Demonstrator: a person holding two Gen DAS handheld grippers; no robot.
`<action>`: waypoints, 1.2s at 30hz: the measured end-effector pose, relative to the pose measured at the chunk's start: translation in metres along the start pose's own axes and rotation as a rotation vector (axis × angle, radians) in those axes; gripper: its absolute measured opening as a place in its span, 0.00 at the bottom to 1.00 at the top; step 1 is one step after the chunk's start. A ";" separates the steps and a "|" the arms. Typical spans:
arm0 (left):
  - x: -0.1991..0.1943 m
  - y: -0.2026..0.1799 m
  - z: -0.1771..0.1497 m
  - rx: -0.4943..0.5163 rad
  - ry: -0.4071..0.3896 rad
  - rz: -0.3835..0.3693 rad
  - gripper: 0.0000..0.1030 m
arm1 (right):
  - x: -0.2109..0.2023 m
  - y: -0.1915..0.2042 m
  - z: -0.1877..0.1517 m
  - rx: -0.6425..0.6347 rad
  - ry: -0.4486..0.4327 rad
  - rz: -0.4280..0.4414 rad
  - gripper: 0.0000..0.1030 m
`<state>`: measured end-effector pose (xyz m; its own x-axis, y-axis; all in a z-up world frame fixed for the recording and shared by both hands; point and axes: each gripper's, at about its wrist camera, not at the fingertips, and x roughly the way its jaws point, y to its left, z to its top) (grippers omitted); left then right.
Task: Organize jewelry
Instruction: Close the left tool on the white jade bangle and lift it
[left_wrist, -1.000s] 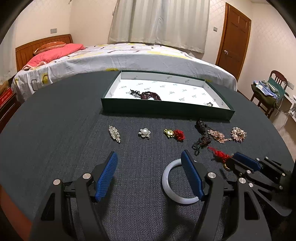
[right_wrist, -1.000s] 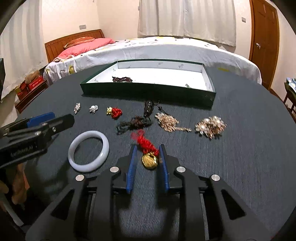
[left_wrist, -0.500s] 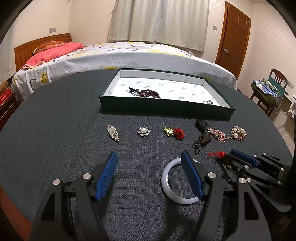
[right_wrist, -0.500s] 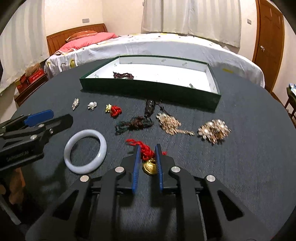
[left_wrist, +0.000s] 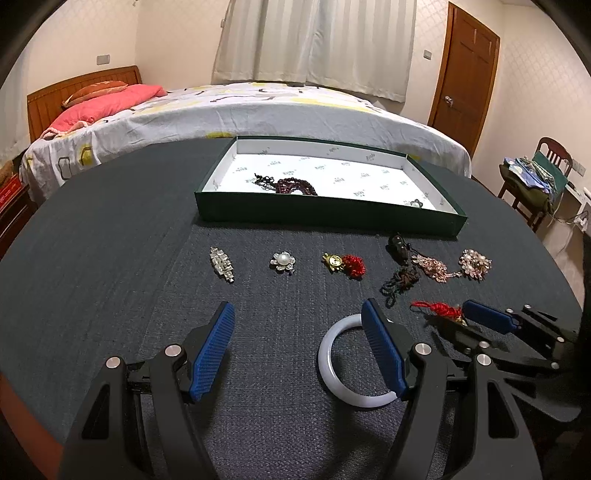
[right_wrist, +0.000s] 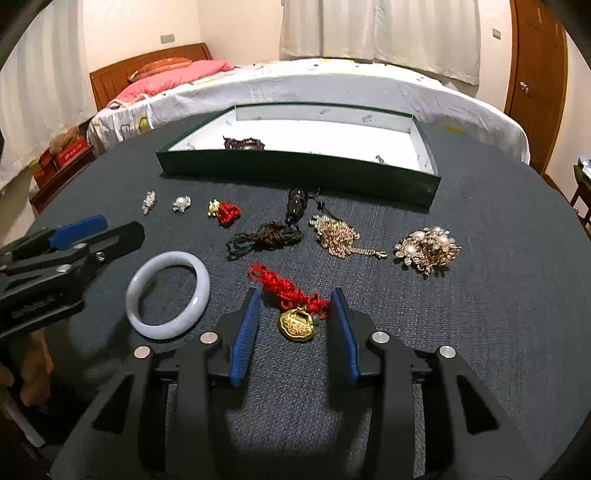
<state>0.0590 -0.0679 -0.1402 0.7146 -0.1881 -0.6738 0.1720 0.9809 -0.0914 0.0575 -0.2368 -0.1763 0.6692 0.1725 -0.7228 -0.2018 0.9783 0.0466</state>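
Straddling the gold charm on the desk, the right gripper is now standing with fingers wide apart, having released the pinch it held a moment ago; pickup likely needs redoing. Charm's red cord is trailing away toward the box, leaning left. Left gripper is hovering open beside the bangle.

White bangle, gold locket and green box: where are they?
White bangle (right_wrist: 168, 293), right wrist view, near-left rim.
Gold locket (right_wrist: 297, 324), right wrist view, its face, between open fingers.
Green box (left_wrist: 325, 214), left wrist view, front wall.
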 end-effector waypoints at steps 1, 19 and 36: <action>0.000 -0.001 0.000 0.003 -0.001 0.000 0.67 | 0.000 0.000 -0.001 -0.005 -0.003 -0.009 0.34; -0.001 -0.013 -0.004 0.033 0.009 -0.047 0.67 | -0.017 -0.022 -0.013 0.059 -0.026 -0.054 0.16; 0.021 -0.046 -0.021 0.131 0.098 -0.052 0.69 | -0.027 -0.033 -0.017 0.099 -0.053 -0.038 0.16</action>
<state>0.0518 -0.1160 -0.1662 0.6343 -0.2259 -0.7394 0.2985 0.9537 -0.0352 0.0337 -0.2757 -0.1704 0.7123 0.1379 -0.6882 -0.1055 0.9904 0.0892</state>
